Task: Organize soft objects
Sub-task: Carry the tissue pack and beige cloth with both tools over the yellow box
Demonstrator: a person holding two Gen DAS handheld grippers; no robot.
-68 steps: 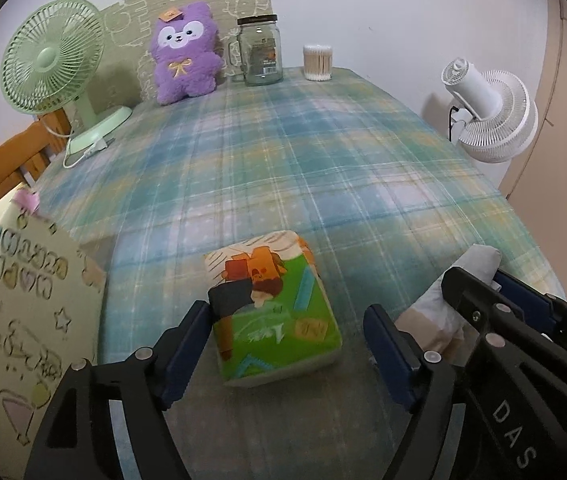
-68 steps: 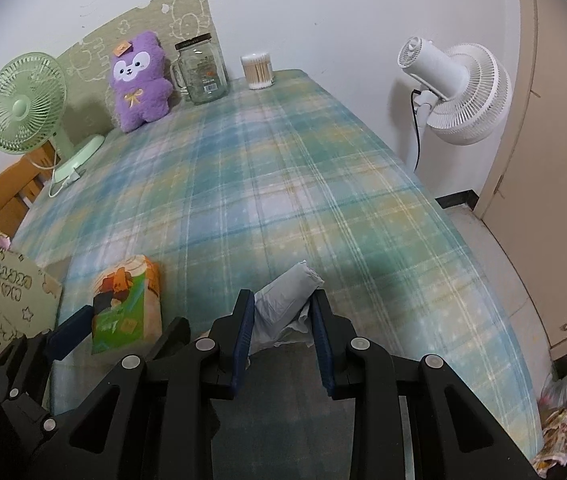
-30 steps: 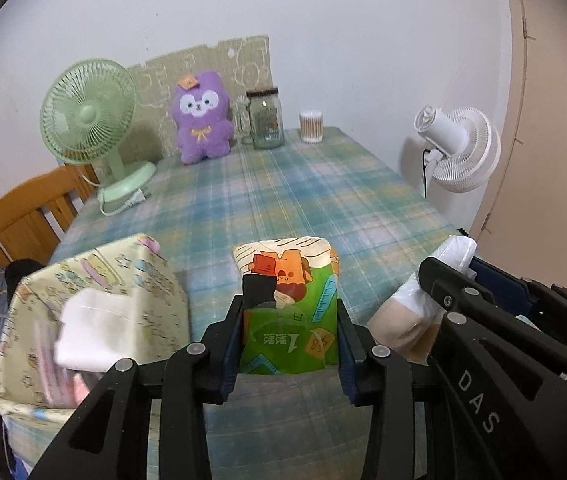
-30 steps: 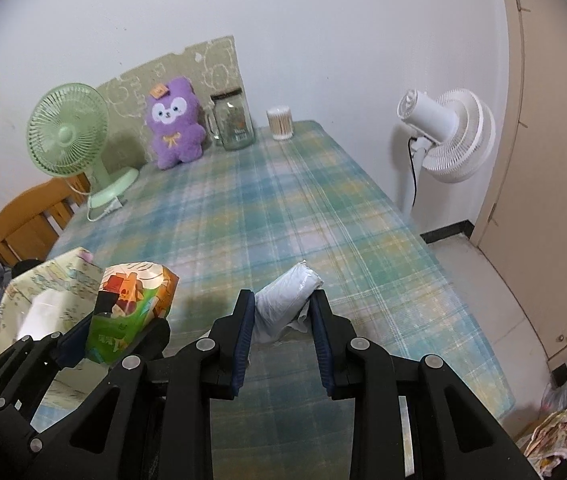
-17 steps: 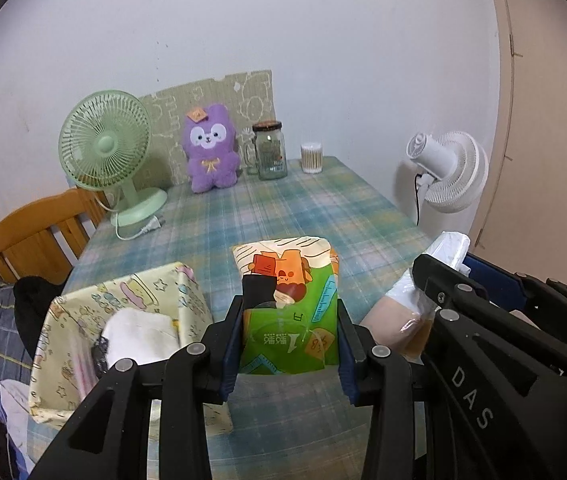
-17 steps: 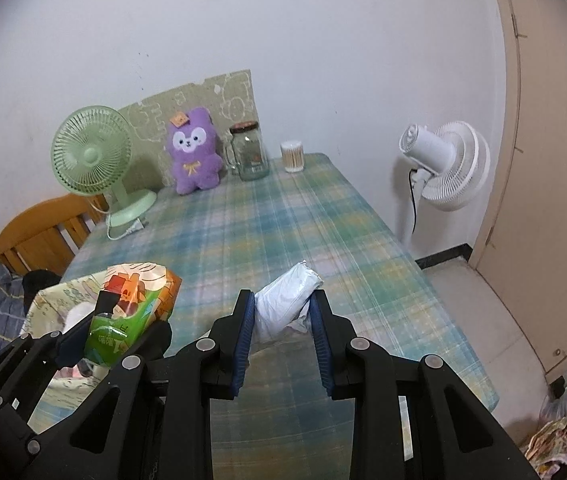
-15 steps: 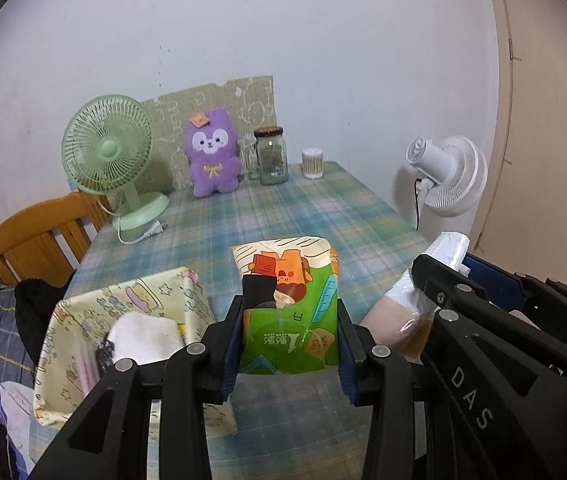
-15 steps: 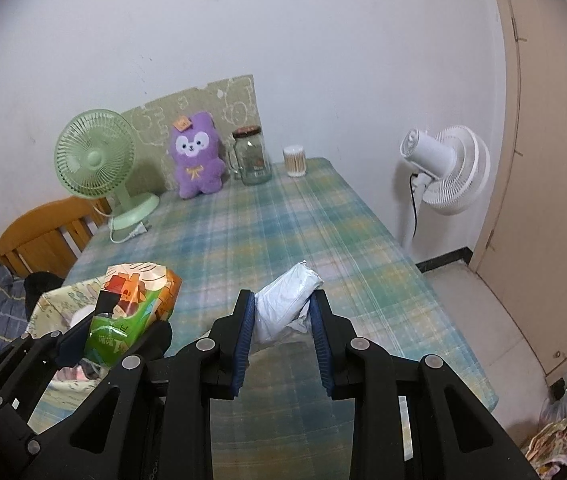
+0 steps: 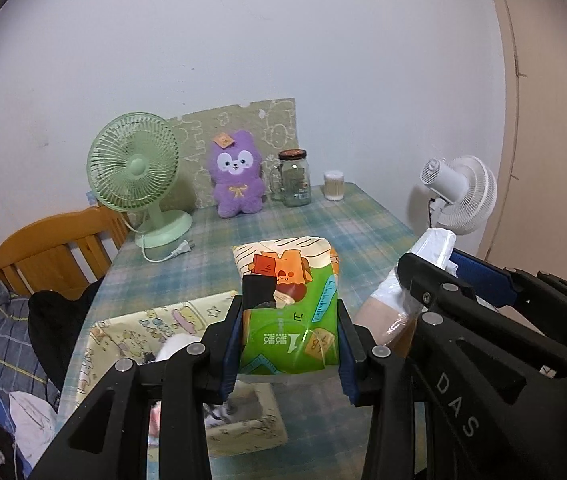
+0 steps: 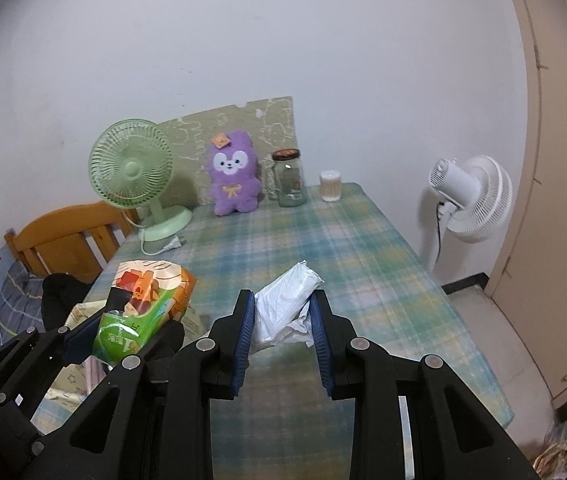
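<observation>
Bin (image 9: 115, 336) is sitting below your left gripper (image 9: 289, 344), already holding white items; you are pinching the tissue pack (image 9: 291, 312) above it; your right gripper (image 10: 283, 328) is squeezing the white packet (image 10: 283, 304); both drops are remaining.

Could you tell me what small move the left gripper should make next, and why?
Probably lower the left gripper toward the open fabric bin and release there. It is shut on the green tissue pack, held lifted above the table, with the bin's opening right below it.
</observation>
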